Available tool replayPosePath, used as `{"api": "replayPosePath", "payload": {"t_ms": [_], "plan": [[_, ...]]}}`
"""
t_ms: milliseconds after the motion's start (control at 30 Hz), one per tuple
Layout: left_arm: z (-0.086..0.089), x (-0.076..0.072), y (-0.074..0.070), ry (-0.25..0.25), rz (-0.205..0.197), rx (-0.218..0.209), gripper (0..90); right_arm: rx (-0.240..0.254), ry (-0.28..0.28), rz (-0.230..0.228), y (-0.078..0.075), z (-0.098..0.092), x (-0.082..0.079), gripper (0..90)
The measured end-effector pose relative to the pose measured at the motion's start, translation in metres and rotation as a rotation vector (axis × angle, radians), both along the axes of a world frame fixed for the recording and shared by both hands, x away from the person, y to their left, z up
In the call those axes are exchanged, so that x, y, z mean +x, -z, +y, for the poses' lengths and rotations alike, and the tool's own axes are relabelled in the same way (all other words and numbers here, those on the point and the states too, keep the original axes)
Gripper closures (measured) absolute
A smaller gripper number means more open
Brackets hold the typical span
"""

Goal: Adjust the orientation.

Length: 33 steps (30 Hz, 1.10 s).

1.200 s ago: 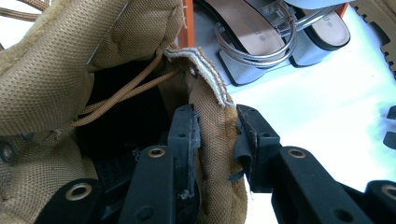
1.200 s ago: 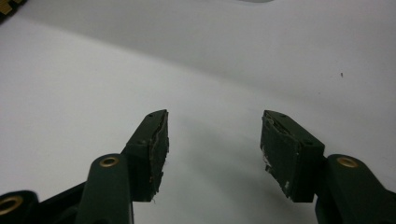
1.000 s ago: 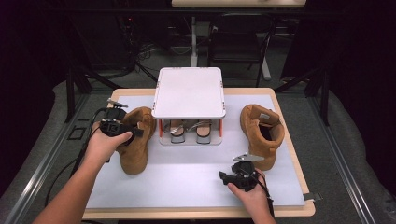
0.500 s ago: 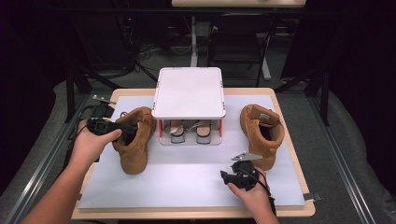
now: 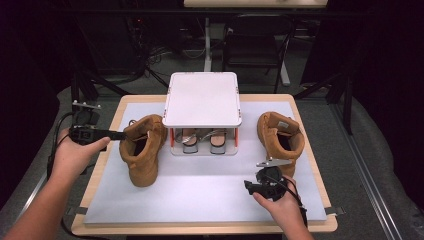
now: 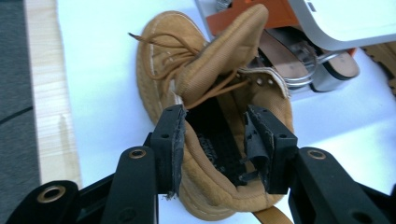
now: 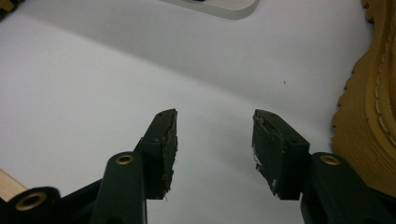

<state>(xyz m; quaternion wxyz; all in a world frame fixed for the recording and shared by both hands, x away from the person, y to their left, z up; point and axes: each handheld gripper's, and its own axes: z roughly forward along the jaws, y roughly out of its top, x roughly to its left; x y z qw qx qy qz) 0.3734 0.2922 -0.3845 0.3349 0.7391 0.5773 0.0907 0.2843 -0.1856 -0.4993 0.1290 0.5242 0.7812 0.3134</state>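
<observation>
Letting go of the left boot (image 5: 142, 150) looks like the step in hand. Left gripper (image 6: 215, 121) spread, jaws just widened, hovering over the boot's dark opening with the pads clear of the tan collar and nothing pinched. To do it well: keep the jaws wide until both pads stand free of the collar and the loose lace, then draw straight away from the white rack (image 5: 202, 97), lifting a little, so as not to drag the boot or tip it off its sole. Leave the boot upright just left of the rack, toe toward the near edge of the bench (image 5: 112, 120).

Right gripper (image 7: 215, 114) also parted, jaws lately narrowed somewhat, empty, poised above the white mat (image 5: 200, 190) in front of the rack and to its right. Keep it clear of the right boot (image 5: 281, 135), which stands just right of the rack. Sandals (image 5: 200, 142) tucked under the rack, untouched.

Against the earlier high view: left hand now farther out from the rack, near the bench's left edge instead of over the boot. Left boot, right boot and rack in the same places. Right hand much where it was.
</observation>
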Motion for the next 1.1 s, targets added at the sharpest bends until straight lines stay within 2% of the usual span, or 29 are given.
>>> {"api": "replayPosePath", "payload": {"t_ms": [33,167,333,567,633,800,867,933,967,1000,1100], "plan": [[-0.001,0.001,0.002,0.008,0.027,-0.013,58.1,-0.012,-0.003,-0.005,-0.004,-0.001,-0.001,49.9],[-0.002,0.003,0.005,0.004,0.035,0.01,58.2,-0.011,-0.008,-0.004,-0.014,-0.004,-0.001,49.9],[-0.002,0.008,0.009,-0.003,0.047,0.006,57.0,-0.017,-0.012,0.011,-0.031,-0.012,0.0,50.4],[-0.004,0.01,0.01,0.005,0.062,0.01,56.8,-0.018,0.005,0.03,-0.046,-0.022,0.004,51.4],[-0.005,0.011,0.012,0.001,0.064,0.012,56.1,-0.025,0.014,0.029,-0.054,-0.026,0.007,51.4],[-0.006,0.011,0.011,0.004,0.063,0.011,55.1,-0.041,0.022,0.034,-0.061,-0.032,0.013,51.5],[-0.006,0.011,0.012,0.001,0.065,0.015,55.1,-0.04,0.028,0.051,-0.062,-0.034,0.014,51.9],[-0.005,0.012,0.012,0.002,0.074,0.017,55.1,-0.053,0.031,0.097,-0.062,-0.038,0.016,54.4],[-0.005,0.012,0.012,0.002,0.074,0.017,55.1,-0.053,0.031,0.097,-0.062,-0.038,0.016,54.4],[-0.005,0.012,0.013,0.002,0.077,0.019,55.1,-0.066,0.034,0.14,-0.062,-0.042,0.018,54.5],[-0.005,0.012,0.013,0.0,0.076,0.02,55.1,-0.113,0.044,0.206,-0.062,-0.048,0.021,54.4]]}}
